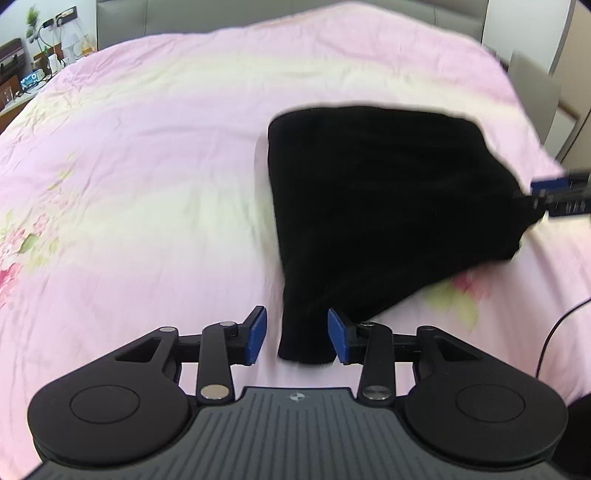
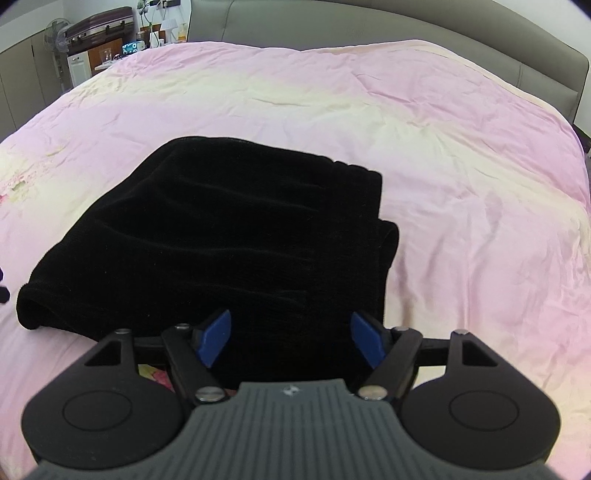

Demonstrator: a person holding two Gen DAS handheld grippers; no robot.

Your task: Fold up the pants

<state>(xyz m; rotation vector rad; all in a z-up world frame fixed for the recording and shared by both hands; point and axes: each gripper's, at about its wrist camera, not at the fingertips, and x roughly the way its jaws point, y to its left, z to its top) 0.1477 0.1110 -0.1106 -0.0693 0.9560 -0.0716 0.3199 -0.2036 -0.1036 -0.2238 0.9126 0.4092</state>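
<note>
The black pants [image 1: 369,203] lie folded into a thick bundle on the pink bed cover [image 1: 147,184]. In the left wrist view my left gripper [image 1: 296,334] stands open around the bundle's near corner. The cloth lies against the right pad, with a gap at the left pad. My right gripper [image 1: 543,194] shows at the far right edge, at a pointed corner of the pants. In the right wrist view the pants [image 2: 221,229] fill the middle. There the right gripper [image 2: 291,339] is wide open, its blue pads [image 2: 216,339] on either side of black cloth without pressing on it.
The bed cover [image 2: 461,184] stretches wide around the pants, with floral print at the near left. A grey headboard [image 2: 369,29] runs along the back. A cluttered bedside table [image 1: 29,74], a suitcase [image 2: 99,26] and a fan [image 2: 55,33] stand beyond it. A black cable [image 1: 554,332] crosses the bed's right side.
</note>
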